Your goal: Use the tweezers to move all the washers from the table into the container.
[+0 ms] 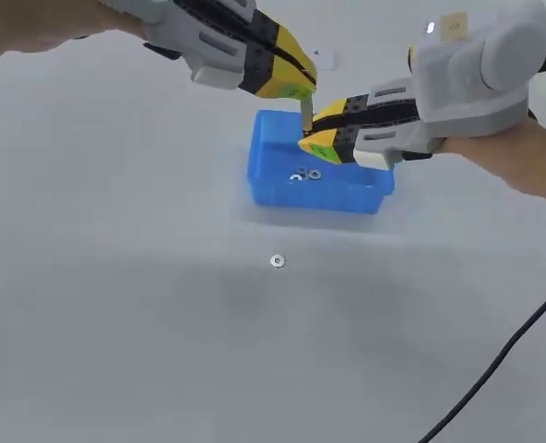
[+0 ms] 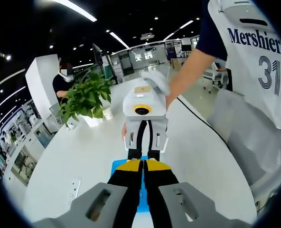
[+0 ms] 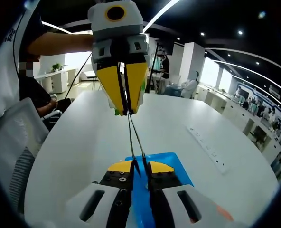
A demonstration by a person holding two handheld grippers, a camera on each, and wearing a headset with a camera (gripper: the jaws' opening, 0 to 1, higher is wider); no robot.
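One flat metal washer lies on the smooth pale worktop; a few washers sit in the blue plastic rectangular container, so the task looks nearly done. The left gripper fingers are clamped on the thin steel tweezers; the right gripper fingers pinch its legs above the container.

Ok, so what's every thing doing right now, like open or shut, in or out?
container, open on top, not empty.
washers in the container, lying loose on its floor.
loose washer, flat on the table, outside the container.
tweezers, held over the container, legs spread.
left gripper, fingers shut on the tweezers' top.
right gripper, fingers either side of the tweezers' legs; squeezing or not, cannot tell.
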